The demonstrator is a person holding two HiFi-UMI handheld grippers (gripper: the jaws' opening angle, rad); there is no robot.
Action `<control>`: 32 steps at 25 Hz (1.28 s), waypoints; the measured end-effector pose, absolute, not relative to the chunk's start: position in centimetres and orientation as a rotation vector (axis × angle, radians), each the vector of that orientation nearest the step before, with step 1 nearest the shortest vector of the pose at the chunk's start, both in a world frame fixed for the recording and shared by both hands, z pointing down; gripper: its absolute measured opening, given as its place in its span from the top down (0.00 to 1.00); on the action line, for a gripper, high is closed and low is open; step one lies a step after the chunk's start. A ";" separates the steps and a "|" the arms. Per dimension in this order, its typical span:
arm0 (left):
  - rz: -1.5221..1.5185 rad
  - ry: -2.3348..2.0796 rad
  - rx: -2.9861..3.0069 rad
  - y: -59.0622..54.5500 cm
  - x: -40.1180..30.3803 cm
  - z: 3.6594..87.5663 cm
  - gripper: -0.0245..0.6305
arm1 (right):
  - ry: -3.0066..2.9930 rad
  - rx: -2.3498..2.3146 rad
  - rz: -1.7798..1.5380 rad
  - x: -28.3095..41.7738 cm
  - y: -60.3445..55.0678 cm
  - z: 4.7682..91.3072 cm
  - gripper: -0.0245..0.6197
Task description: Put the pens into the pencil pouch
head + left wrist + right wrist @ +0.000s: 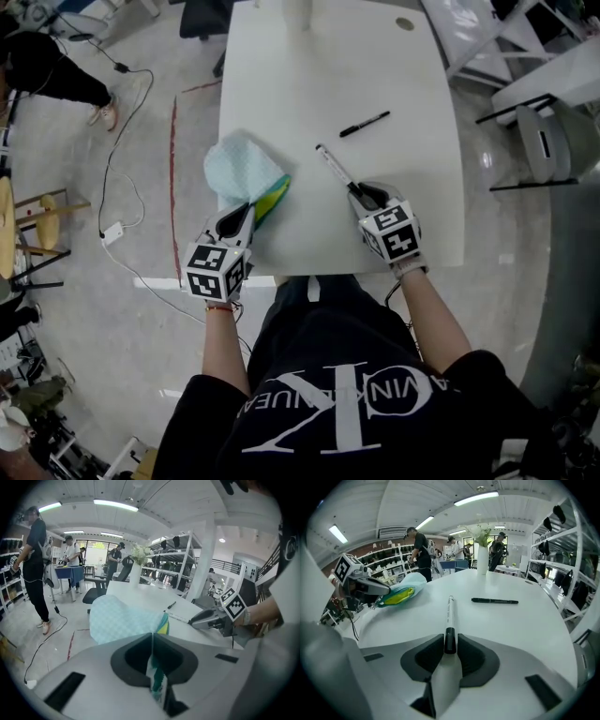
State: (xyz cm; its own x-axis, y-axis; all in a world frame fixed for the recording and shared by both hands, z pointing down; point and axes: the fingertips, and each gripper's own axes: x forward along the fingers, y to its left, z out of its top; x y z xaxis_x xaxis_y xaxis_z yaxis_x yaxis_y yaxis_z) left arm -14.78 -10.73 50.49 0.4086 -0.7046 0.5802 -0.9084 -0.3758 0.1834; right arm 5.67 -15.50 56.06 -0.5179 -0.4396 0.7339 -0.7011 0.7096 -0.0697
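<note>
Currently — left gripper (152, 641): jaws together, pinching the near edge of the pouch (242, 169), which sits at the left edge of the counter (412, 216). Right gripper (450, 641): jaws clamped on the black end of the white pen (450, 611), whose barrel stretches away over the counter. Black pen (364, 124) — loose on the counter farther back, well apart from both grippers.

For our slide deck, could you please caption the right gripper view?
Right gripper, jaws shut on the black end of a white pen; black pen and pouch beyond.
</note>
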 end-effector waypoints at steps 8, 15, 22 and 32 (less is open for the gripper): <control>0.573 -1.383 2.181 -10.9 -15.0 50.5 0.94 | -2.213 0.843 0.379 5.1 -15.7 55.9 0.84; 0.581 -1.383 2.187 -11.3 -14.9 50.4 0.94 | -2.268 0.836 0.417 4.3 -14.0 54.0 0.84; 0.541 -1.403 2.186 -11.7 -15.0 49.9 0.94 | -2.351 0.797 0.443 3.2 -12.1 51.2 0.84; 0.520 -1.394 2.229 -12.9 -14.4 48.8 0.94 | -2.404 0.633 0.410 0.4 -10.0 49.3 0.84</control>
State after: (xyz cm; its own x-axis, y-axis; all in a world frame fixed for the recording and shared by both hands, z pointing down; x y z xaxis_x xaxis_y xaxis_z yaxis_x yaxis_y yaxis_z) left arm -14.44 -12.86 48.82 0.4157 -0.7338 0.5374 -0.9065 -0.3823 0.1791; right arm 0.40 -10.04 49.26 -0.6983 -0.3399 0.6299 -0.5295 0.8375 -0.1352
